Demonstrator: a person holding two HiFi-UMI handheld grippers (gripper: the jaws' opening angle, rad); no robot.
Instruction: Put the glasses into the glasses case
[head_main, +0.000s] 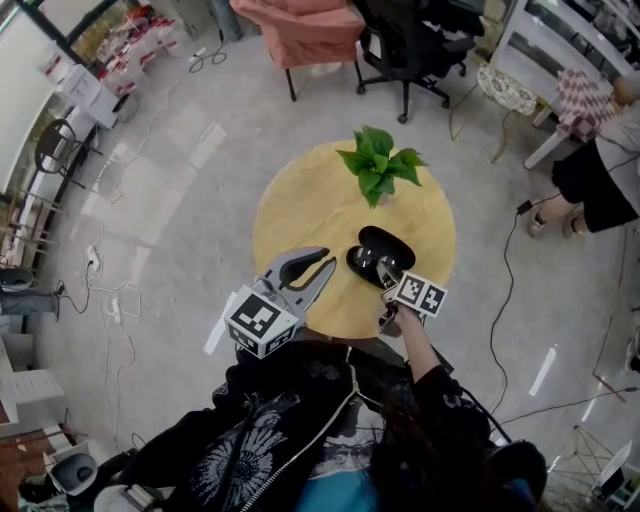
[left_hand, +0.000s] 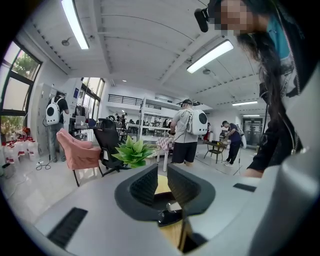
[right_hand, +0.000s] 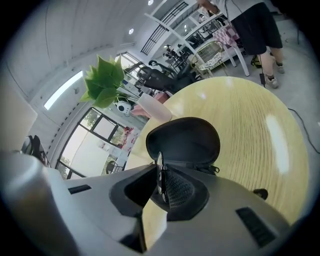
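Right gripper view: right tool (right_hand: 163, 184) pinches glasses (right_hand: 159, 164).

Round pale-wood desk (head_main: 300, 215) stood on a grey speckled floor (head_main: 190, 200). Green leafy plant (head_main: 378, 165) sat near the desk's far edge. Beyond it: pink armchair (head_main: 300, 30) beside black office chair (head_main: 415, 40). Bystander (head_main: 600, 170) stood far right. Cables (head_main: 100, 290) lay on the floor at left.

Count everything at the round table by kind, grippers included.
glasses case, lid open: 1
glasses, clamped in the right gripper: 1
plant: 1
grippers: 2, counting the left gripper, open and empty
Total: 5
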